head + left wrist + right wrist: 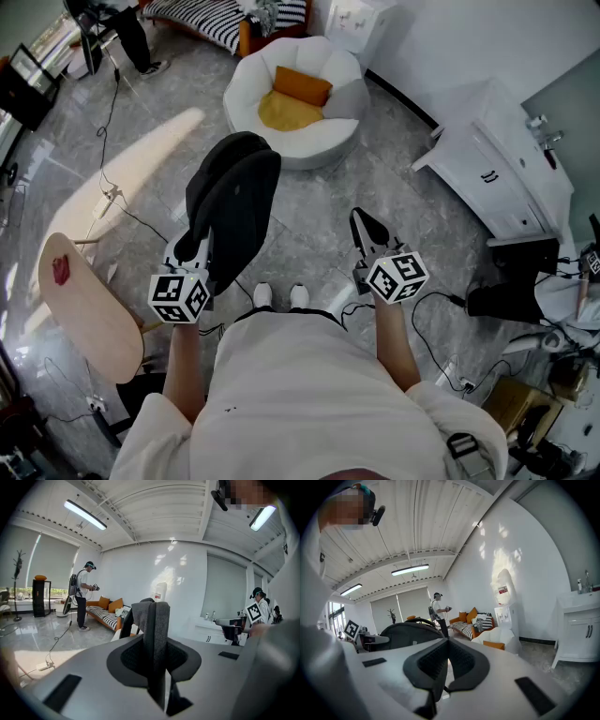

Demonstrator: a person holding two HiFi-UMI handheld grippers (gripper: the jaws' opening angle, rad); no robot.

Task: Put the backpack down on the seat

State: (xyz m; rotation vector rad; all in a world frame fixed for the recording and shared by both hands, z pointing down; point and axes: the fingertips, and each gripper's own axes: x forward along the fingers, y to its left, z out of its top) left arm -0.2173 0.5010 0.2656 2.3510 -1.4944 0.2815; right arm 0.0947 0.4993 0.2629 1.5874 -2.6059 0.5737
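Note:
A black backpack point(234, 202) hangs above the grey floor from my left gripper point(194, 251). In the left gripper view that gripper point(155, 660) is shut on the bag's grey strap point(157, 620), which stands up between the jaws. The seat point(323, 141), a round white armchair holding an orange cushion point(302, 84) and a yellow one point(286, 112), stands ahead of the bag on the floor. My right gripper point(363, 223) is level with the left, apart from the bag, shut and empty. From the right gripper view point(446, 644) the backpack point(410, 634) shows at left and the seat point(504, 634) at right.
A pale wooden oval table point(89, 309) stands at my left with a cable point(122, 202) running past it. A white cabinet point(497, 169) lines the right wall, with a black bag point(506, 300) and wires beside it. A striped sofa point(225, 19) and another person point(82, 595) are farther back.

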